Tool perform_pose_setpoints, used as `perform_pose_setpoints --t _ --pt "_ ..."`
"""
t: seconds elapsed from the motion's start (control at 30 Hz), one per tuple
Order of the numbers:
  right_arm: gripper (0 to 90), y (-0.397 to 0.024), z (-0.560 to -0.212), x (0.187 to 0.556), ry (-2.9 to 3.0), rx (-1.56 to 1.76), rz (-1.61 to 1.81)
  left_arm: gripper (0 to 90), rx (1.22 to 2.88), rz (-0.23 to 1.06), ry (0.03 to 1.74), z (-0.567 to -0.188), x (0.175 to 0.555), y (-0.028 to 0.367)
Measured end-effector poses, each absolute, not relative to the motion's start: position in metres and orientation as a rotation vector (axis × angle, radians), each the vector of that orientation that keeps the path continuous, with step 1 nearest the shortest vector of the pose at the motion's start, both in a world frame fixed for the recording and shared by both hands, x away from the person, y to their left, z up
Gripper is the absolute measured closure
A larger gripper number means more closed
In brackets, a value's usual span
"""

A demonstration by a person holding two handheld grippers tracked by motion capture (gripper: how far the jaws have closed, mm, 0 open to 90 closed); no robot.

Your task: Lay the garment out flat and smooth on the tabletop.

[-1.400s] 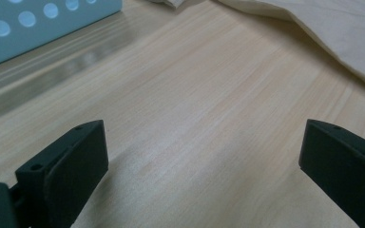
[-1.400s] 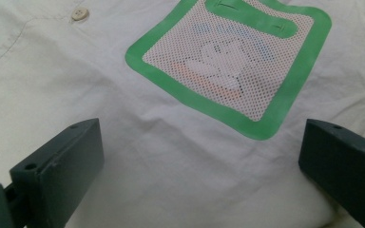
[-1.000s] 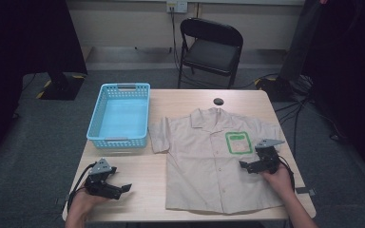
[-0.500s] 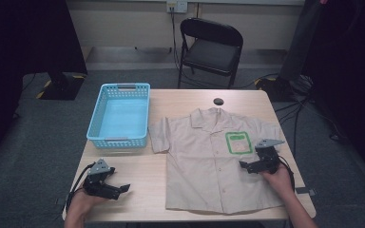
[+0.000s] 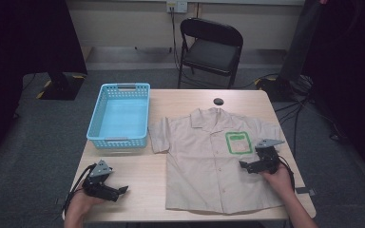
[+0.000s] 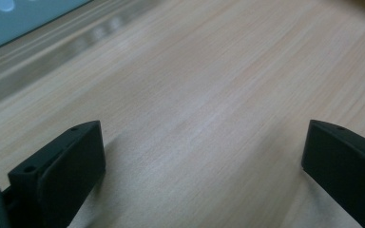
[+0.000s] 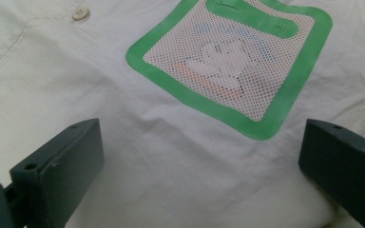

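Note:
A beige short-sleeved shirt (image 5: 209, 156) lies flat and buttoned on the wooden table (image 5: 180, 102), collar toward the far edge. Its chest carries a green-bordered mesh pocket (image 5: 237, 142) (image 7: 230, 61). My right gripper (image 5: 246, 165) (image 7: 199, 175) rests on the shirt just below that pocket, jaws wide open with only cloth between them. At the table's near left corner my left gripper (image 5: 120, 191) (image 6: 202, 180) sits open over bare wood, well apart from the shirt.
A light blue plastic basket (image 5: 120, 115) stands at the table's left, beside the shirt's sleeve, and looks empty. A small dark round hole (image 5: 218, 101) marks the far edge. A black folding chair (image 5: 209, 47) stands behind the table.

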State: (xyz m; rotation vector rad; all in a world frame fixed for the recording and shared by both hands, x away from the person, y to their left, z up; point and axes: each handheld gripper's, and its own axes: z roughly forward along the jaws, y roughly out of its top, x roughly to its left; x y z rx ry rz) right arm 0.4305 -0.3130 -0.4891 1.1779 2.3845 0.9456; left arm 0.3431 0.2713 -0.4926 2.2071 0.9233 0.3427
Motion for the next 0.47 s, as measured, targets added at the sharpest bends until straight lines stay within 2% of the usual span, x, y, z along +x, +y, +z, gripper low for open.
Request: perform_pose_setpoints --t 0.47 --pt "0.2 -0.3129 -0.4891 0.4303 2.385 1.178 0.944 0.0 2.204 0.346 0.93 -0.4927 0.3432 0.2707"
